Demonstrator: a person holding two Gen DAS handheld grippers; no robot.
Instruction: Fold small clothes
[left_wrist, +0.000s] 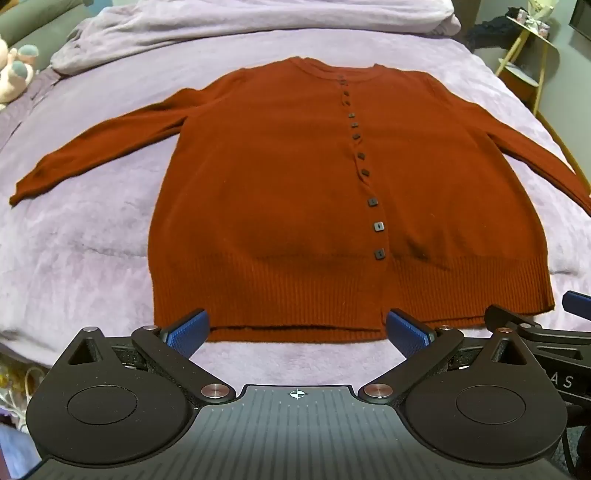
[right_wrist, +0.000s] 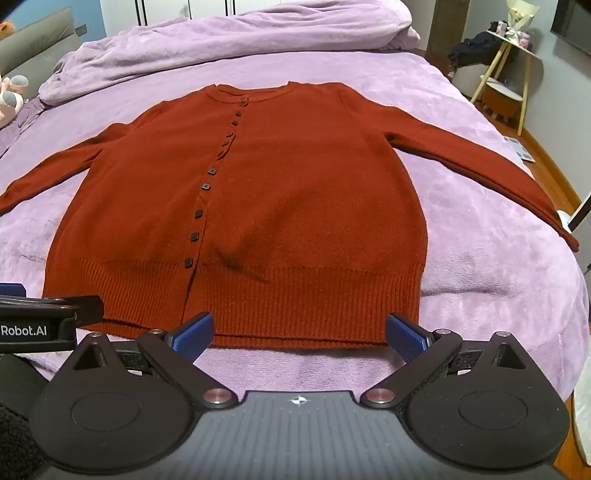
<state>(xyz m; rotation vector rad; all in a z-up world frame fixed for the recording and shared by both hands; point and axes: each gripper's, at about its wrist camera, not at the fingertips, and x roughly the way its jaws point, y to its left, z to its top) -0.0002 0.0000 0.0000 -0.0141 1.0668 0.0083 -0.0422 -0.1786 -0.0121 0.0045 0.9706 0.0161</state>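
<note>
One rust-red cardigan (left_wrist: 295, 192) spread flat, front up, on the lilac bed cover (left_wrist: 92, 240), buttoned, with a line of small dark buttons (left_wrist: 373, 202) from collar to ribbed hem. Both sleeves out to the sides; far cuff of the sleeve at the picture's right cut off by the frame edge in the left wrist view, opposite cuff clipped the same way in the right wrist view. Left gripper (left_wrist: 297, 328) tilted down just short of the hem, jaws wide apart, nothing between the blue pads (left_wrist: 188, 328). Right gripper (right_wrist: 299, 330) likewise, jaws spread over the hem's right half, pads clear of the knit. Only a sliver of each tool visible in the other's view, at the frame edge. Rumpled duvet (right_wrist: 221, 44) heaped at the head of the bed. Plush toy (left_wrist: 14, 70) partly out of frame at the left. Side table (right_wrist: 509, 66) beyond the bed, its clutter too small to make out. A dark crease near the lowest button, hard to read as fold or shadow.
</note>
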